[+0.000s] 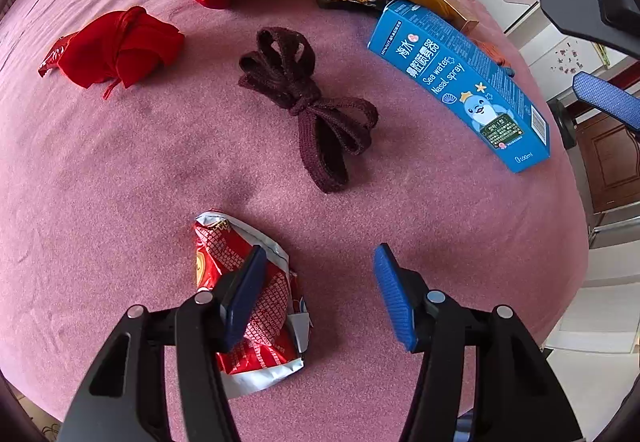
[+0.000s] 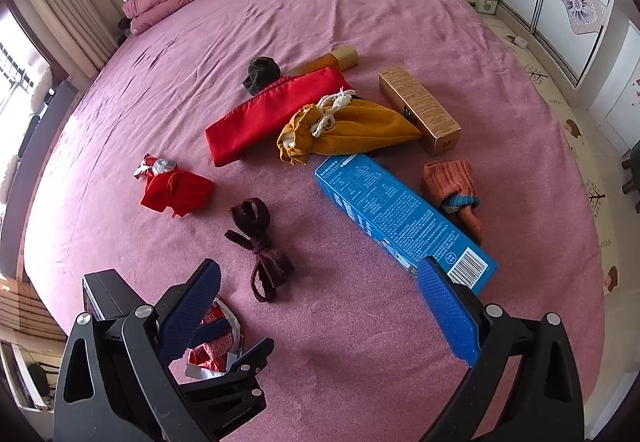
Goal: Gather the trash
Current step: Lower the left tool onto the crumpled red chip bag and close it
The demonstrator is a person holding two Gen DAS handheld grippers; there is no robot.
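Two grippers hang over the pink bedspread [image 2: 360, 22], each tilted steeply down. The left gripper [image 1: 320, 298] stands part-open over a crumpled red snack wrapper [image 1: 256, 306]: its left finger [image 1: 244, 298] lies on the foil, the right one off to the side over bare cloth, so nothing is pinched yet, probably lined up for a grab. The right gripper [image 2: 320, 318] is spread wide and empty, its right finger just beside the near end of a blue nasal-spray box [image 2: 396, 218], likely its target. A knotted brown lace [image 2: 260, 246] lies between them.
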